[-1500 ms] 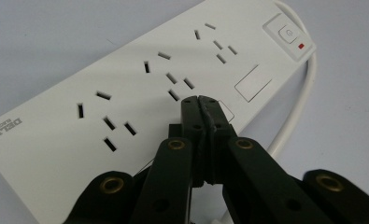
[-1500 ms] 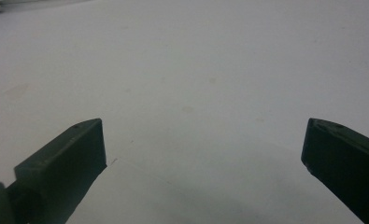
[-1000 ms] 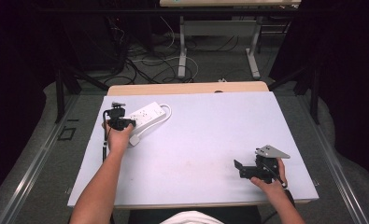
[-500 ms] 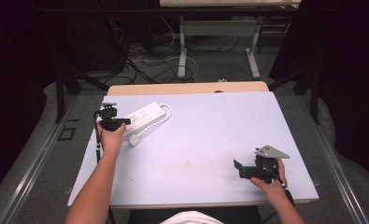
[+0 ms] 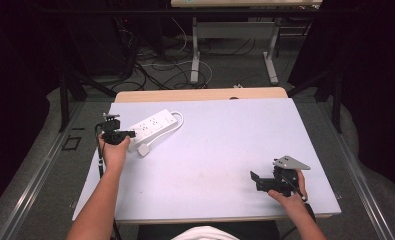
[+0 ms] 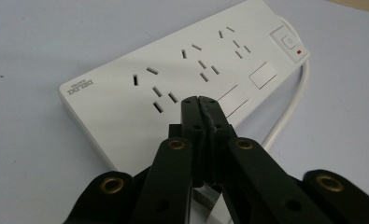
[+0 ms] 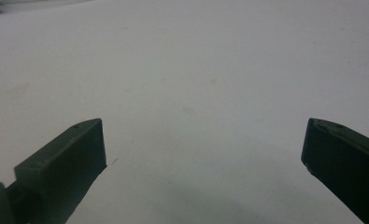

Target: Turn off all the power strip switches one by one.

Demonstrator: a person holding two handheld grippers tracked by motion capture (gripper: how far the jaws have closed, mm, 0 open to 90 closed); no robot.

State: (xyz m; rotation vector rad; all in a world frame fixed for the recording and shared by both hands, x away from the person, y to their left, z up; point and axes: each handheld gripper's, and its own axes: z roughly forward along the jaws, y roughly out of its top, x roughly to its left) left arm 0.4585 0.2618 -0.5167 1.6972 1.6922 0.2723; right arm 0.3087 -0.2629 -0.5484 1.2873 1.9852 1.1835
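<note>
Left gripper [image 6: 202, 100]: jaws pressed together, empty, tips over near edge of power strip [image 6: 182, 79].
Right gripper [image 7: 203, 154]: jaws spread wide, nothing between, bare table [image 5: 220, 150] ahead.
Cord [image 6: 287, 109]: trailing beside left gripper's tips.
Risk: closed tips likely to push strip instead of gripping; cord may snag.

A power strip [image 5: 152, 125] lies on the far left part of the tabletop [image 5: 225, 145], slanting from the near left up to the far right, with its cord [image 5: 177, 120] looping off its far end and a plug [image 5: 144, 150] lying just before its near side. The left tongs [image 5: 130, 134] sit at the strip's near left end, over its top face, while the right tongs [image 5: 253, 181] rest well apart at the near right corner, on bare tabletop. Behind the tabletop, cables [image 5: 155, 65] lie on the floor around the legs of another table [image 5: 235, 4].
</note>
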